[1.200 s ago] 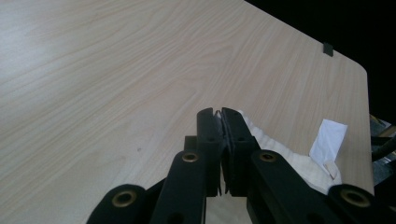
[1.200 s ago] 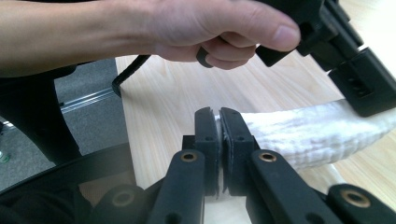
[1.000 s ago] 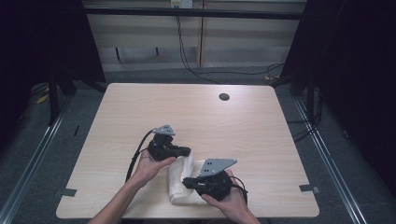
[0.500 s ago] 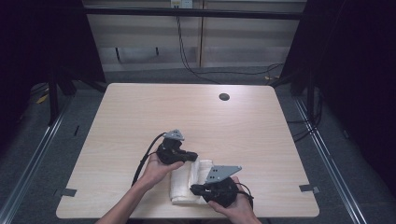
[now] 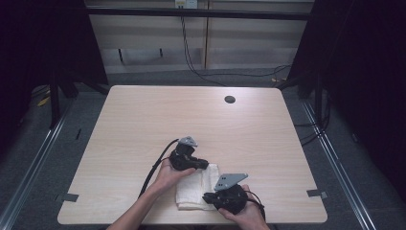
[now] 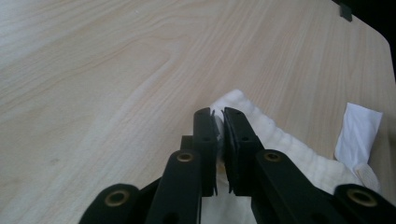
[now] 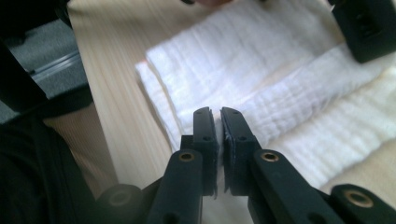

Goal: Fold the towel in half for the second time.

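Observation:
A white folded towel (image 5: 194, 189) lies near the table's front edge, between the person's two hands. At the towel's far corner, my left gripper (image 5: 206, 166) is shut, with a bit of white cloth pinched between the jaws. In the left gripper view the towel (image 6: 289, 154) spreads right of the left gripper (image 6: 218, 116), with a white label (image 6: 357, 128) beyond. At the towel's near right edge my right gripper (image 5: 207, 196) is shut on a fold. The right gripper view shows the right gripper (image 7: 217, 114) clamped on the towel (image 7: 261, 70).
The pale wooden table (image 5: 143, 124) has a dark round hole (image 5: 230, 99) at the back. A black cable (image 5: 155, 167) trails from the left gripper toward the front edge. Small grey brackets (image 5: 317, 193) sit at the front corners. Dark floor surrounds the table.
Both grippers have shifted slightly to the right and nearer the front edge, and the towel has moved a little with them.

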